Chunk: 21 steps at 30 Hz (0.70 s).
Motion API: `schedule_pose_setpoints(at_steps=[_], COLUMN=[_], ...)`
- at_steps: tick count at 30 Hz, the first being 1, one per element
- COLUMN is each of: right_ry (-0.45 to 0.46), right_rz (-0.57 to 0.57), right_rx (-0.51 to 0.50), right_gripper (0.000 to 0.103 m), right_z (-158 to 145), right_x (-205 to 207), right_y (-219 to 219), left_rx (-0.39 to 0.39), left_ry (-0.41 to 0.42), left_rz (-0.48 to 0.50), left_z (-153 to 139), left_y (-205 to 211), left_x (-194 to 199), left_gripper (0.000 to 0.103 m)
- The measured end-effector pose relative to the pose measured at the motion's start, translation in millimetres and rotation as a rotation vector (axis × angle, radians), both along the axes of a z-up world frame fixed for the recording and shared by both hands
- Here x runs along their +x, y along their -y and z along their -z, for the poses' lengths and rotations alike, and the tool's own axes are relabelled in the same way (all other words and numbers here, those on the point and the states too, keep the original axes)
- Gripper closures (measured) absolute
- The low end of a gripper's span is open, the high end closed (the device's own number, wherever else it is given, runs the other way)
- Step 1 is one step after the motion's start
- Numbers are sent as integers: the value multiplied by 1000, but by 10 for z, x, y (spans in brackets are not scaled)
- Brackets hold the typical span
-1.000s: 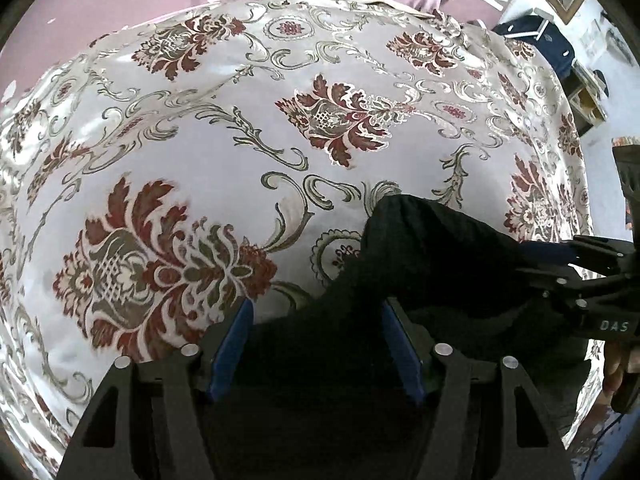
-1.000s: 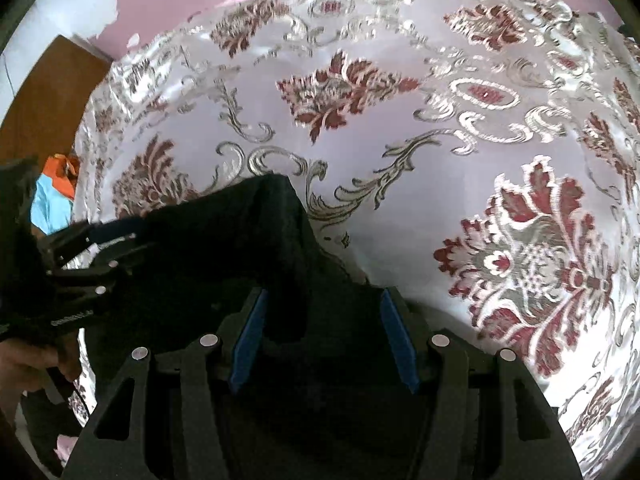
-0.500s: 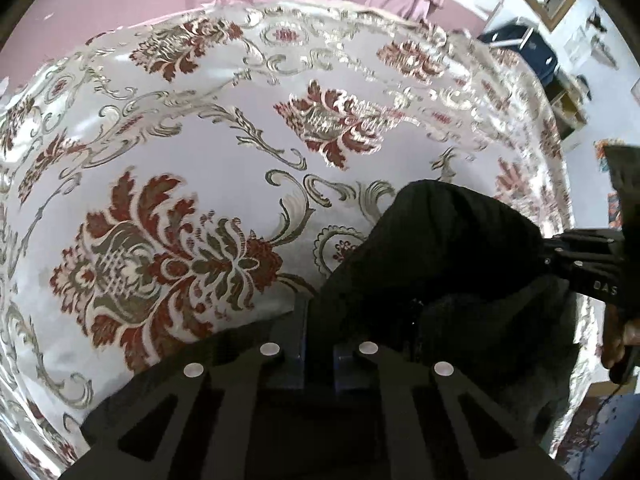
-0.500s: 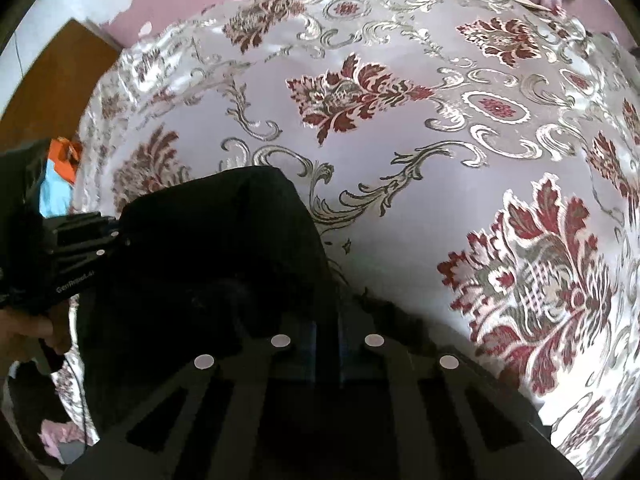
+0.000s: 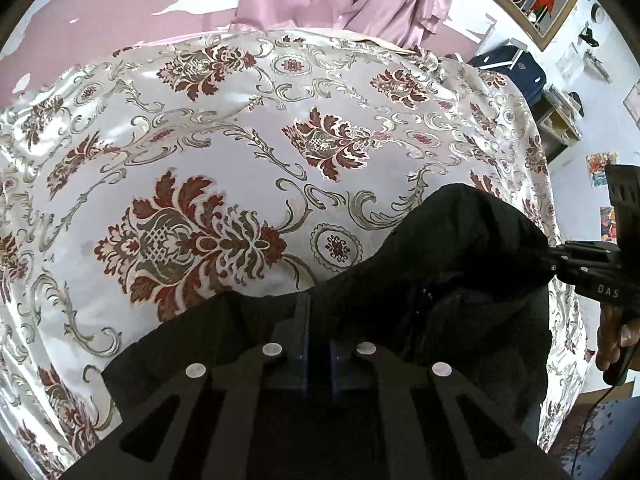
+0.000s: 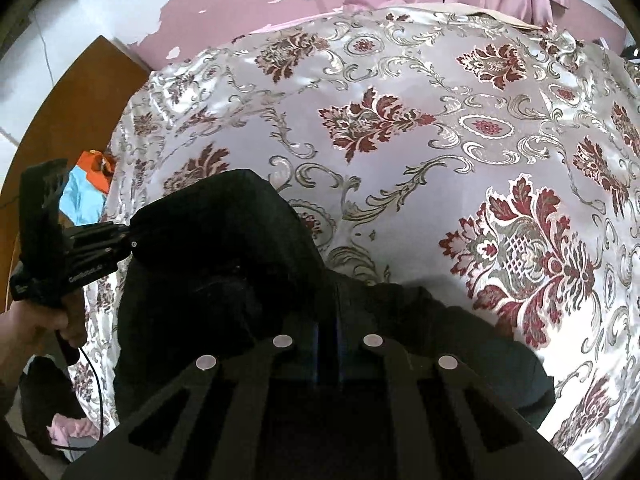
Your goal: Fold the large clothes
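A: First the bed (image 5: 534,132). Covered how?

B: Edge to edge by a glossy bedspread (image 5: 200,152). Pale and satin-like, woven with dark red flowers and grey-green scrolls. Mostly smooth, lightly rippled toward the far edges.

A: And on top of it?

B: At the near side of the bed, on the bedspread, a black garment (image 5: 460,248). Matte, soft and thick-looking, with no sheen against that shiny cover. Bunched into a rounded hump, not spread flat. Hard to tell what kind of clothing, or where any sleeves or legs run.

A: Loose, or held?

B: Held at two places. Pinched by the left gripper (image 5: 318,320), jaws clenched tight on a fold of the black cloth. Likewise by the right gripper (image 6: 328,320), clamped on another part of it. Slung between the two, sagging in the middle, lower part resting on the bedspread.

A: So how far along?

B: Early, judging from this. No flat layers, no crisp crease, nothing stacked. Grasped and nothing more. Probably needs spreading out flat before any real fold, so nearly all of the folding left to do.

A: Smaller details?

B: Black rigid plastic on both grippers, angular, studded with round silver rivets (image 5: 272,349). Blue pads (image 5: 306,332) barely showing along the closed slit. Bare skin at the picture edges: the right hand (image 5: 614,336) and the left hand (image 6: 32,328), each wrapped round a handle.
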State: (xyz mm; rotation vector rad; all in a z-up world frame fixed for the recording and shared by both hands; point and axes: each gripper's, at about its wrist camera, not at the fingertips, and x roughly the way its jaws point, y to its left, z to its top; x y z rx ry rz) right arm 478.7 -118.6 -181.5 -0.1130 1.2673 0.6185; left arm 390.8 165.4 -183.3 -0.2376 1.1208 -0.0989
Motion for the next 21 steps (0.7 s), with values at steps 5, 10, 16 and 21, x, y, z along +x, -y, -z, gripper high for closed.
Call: schedule_pose_setpoints(at_steps=[5,10,16,21], right_ry=[8,26,57,90], right_rz=[17,48,73,89], right_rx=[6,40,83,112], right_gripper=[98,98,98,98], right_z=[-47,-128,-203,-223], right_x=[-143,-308,-571,-930], right_y=[46,146,312,463], left_rx=[3,5,-3,12], left_ry=[13,56,101,164], left_rz=[-3,-3,-16,-31], left_z=[-78,-224,-325,-385], left_y=[28,84,112,178], left_x=[-119,-311,-619,-984], left_gripper=[96,96,97,97])
